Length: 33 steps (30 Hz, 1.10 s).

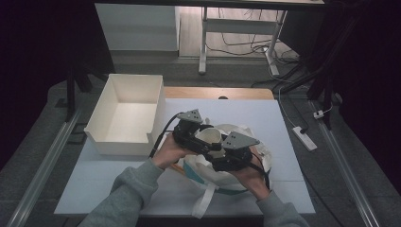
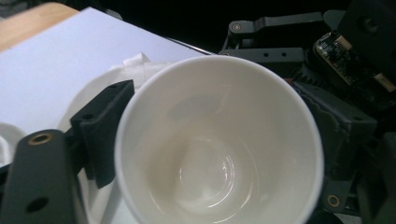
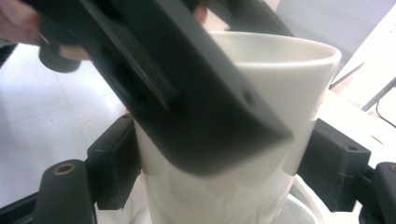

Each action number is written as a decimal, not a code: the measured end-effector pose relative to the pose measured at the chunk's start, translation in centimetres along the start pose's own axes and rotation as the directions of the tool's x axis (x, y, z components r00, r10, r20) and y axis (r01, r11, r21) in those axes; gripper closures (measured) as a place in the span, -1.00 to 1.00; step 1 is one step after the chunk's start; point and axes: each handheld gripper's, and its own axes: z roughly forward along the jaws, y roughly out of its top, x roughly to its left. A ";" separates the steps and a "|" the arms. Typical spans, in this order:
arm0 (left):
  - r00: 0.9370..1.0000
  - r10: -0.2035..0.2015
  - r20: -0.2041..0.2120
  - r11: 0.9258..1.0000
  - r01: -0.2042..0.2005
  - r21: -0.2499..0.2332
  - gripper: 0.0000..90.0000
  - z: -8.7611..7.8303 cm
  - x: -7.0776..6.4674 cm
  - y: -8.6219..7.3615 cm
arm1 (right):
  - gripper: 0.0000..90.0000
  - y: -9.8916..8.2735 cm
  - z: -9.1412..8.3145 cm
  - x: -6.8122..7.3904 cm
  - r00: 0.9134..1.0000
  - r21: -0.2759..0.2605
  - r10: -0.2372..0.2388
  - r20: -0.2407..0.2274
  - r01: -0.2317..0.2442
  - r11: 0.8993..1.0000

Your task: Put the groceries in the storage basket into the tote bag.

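Observation:
A white cup (image 1: 210,136) hangs just above a white cloth bag with teal trim (image 1: 208,176) near the table's front. Both grippers hold it. My left gripper (image 1: 201,135) comes in from the left; in the left gripper view the cup (image 2: 219,140) opens toward the camera, and the left gripper (image 2: 219,105) has its jaws against the cup's outer wall. My right gripper (image 1: 218,150) comes in from the right. In the right gripper view its pads (image 3: 116,163) lie on both sides of the cup (image 3: 289,74), low on its body, with one left jaw crossing in front.
An open white box (image 1: 101,106) stands at the back left of the white table top (image 1: 94,175). The bag's straps (image 1: 203,201) trail to the front edge. A power strip (image 1: 305,138) and cables lie on the floor to the right.

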 end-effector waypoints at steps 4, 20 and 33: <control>1.000 -0.002 -0.003 0.999 0.002 -0.035 -0.67 -1.1 0.0 0.1 | -0.51 -0.2 -0.2 -0.4 1.000 0.001 0.007 0.012 -0.007 1.000; 0.983 -0.028 -0.182 0.999 0.023 -0.032 -0.64 -5.1 2.4 -0.6 | -0.51 -1.0 -0.9 -2.2 0.996 0.001 0.051 0.077 -0.051 0.999; 0.973 -0.074 -0.220 0.997 0.066 -0.046 -0.61 -6.5 4.0 -1.1 | -0.51 -2.2 0.0 -3.7 0.989 0.024 0.111 0.100 -0.114 0.993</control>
